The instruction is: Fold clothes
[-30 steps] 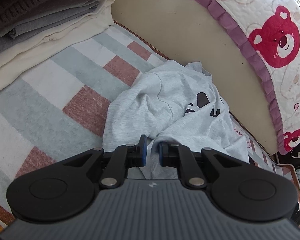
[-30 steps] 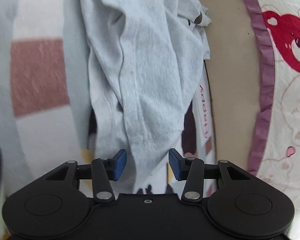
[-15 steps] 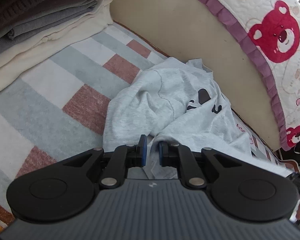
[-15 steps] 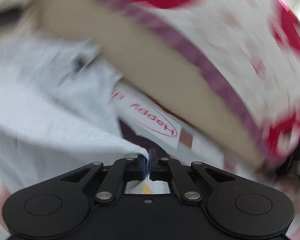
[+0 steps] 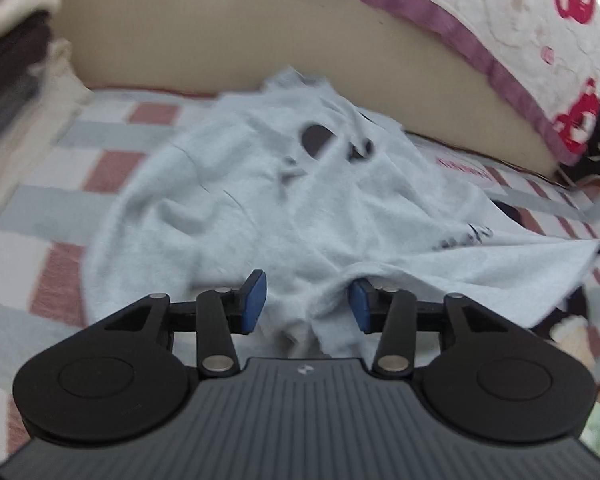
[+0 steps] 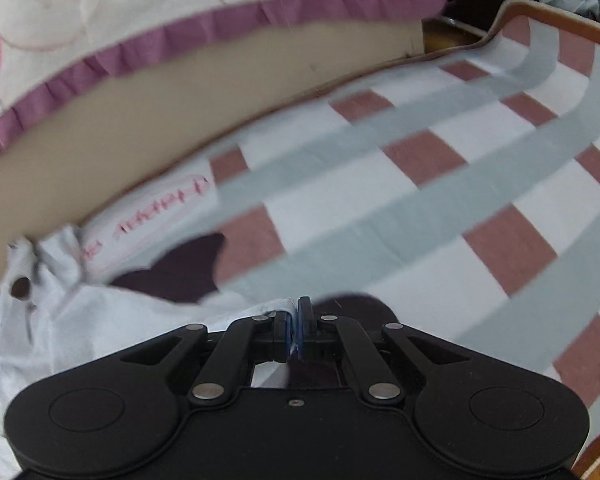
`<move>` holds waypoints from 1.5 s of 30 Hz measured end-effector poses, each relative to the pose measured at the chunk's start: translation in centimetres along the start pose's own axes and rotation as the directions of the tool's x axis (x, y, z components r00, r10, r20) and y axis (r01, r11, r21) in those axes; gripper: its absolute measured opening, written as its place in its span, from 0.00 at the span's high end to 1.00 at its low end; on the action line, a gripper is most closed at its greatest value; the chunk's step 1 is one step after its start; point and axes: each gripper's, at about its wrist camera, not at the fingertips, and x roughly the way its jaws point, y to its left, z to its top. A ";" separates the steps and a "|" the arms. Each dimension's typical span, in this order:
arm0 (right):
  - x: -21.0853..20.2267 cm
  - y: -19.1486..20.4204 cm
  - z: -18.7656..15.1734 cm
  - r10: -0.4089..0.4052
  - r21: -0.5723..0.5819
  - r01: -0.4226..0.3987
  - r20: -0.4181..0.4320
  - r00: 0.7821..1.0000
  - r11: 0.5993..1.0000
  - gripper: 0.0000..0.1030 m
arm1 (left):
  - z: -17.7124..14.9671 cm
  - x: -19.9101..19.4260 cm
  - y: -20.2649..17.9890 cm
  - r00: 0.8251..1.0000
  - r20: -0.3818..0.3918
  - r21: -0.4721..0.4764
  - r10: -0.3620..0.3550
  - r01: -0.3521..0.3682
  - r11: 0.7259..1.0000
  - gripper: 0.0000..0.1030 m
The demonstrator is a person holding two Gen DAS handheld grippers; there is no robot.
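The shirt (image 5: 284,200) lies crumpled on the blanket (image 6: 440,208), stretched sideways toward your right. Right gripper (image 6: 294,328) has its jaws pinched on a corner; left gripper (image 5: 306,304) sits wide over the near hem.

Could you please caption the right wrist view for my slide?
Right gripper shut on a pale grey shirt edge above the checked blanket.
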 end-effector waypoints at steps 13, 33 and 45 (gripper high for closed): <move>0.3 0.1 -1.5 -0.030 -0.118 0.031 0.006 1.000 0.993 0.98 | -3.8 -1.1 -1.2 0.994 -0.069 -0.024 -0.083 0.082 0.996 0.60; 0.8 0.0 -3.2 -0.042 -0.154 0.040 -0.010 0.999 0.987 0.97 | -5.4 -0.5 -9.5 0.967 -0.102 0.182 -0.232 0.248 0.952 0.90; 0.7 0.9 -3.6 -0.056 -0.273 0.056 0.008 0.998 0.960 0.97 | -5.2 -3.7 -9.0 0.982 -0.128 0.274 -0.136 0.167 0.947 0.60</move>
